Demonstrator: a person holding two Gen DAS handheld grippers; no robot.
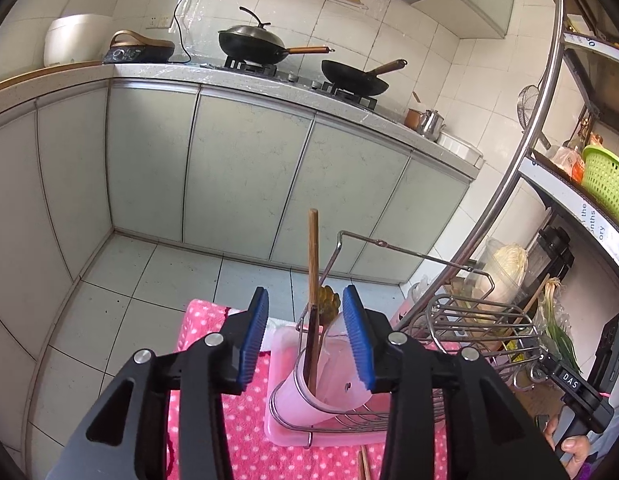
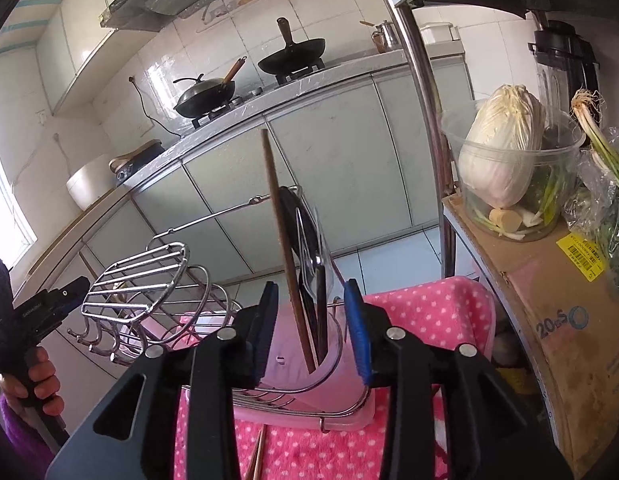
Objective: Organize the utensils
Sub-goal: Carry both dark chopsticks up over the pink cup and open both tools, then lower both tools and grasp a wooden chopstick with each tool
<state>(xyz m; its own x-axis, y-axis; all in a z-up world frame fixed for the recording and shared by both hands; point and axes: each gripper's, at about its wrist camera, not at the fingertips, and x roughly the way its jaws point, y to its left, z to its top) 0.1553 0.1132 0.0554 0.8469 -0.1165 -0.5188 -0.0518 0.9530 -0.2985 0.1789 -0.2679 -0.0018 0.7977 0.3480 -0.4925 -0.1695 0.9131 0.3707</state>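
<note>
A pink plastic cup (image 1: 329, 380) stands in a wire utensil rack (image 1: 469, 320) on a pink tray over a pink dotted towel (image 1: 237, 432). In the cup stand a wooden chopstick (image 1: 312, 256) and dark utensils. My left gripper (image 1: 305, 328) is open, its blue pads on either side of the cup top, holding nothing. In the right wrist view the cup (image 2: 301, 364) holds a long wooden stick (image 2: 279, 232), a clear spatula (image 2: 313, 252) and a dark utensil. My right gripper (image 2: 311, 320) is open around them, empty. A chopstick tip (image 2: 257, 456) lies on the towel.
The rack's wire shelf and hooks (image 2: 141, 280) stand left of the cup. A cardboard box (image 2: 549, 320) with a tub of cabbage (image 2: 505, 148) is at the right. A steel shelf pole (image 1: 521, 152), green basket (image 1: 605, 180) and kitchen cabinets (image 1: 229, 168) are behind.
</note>
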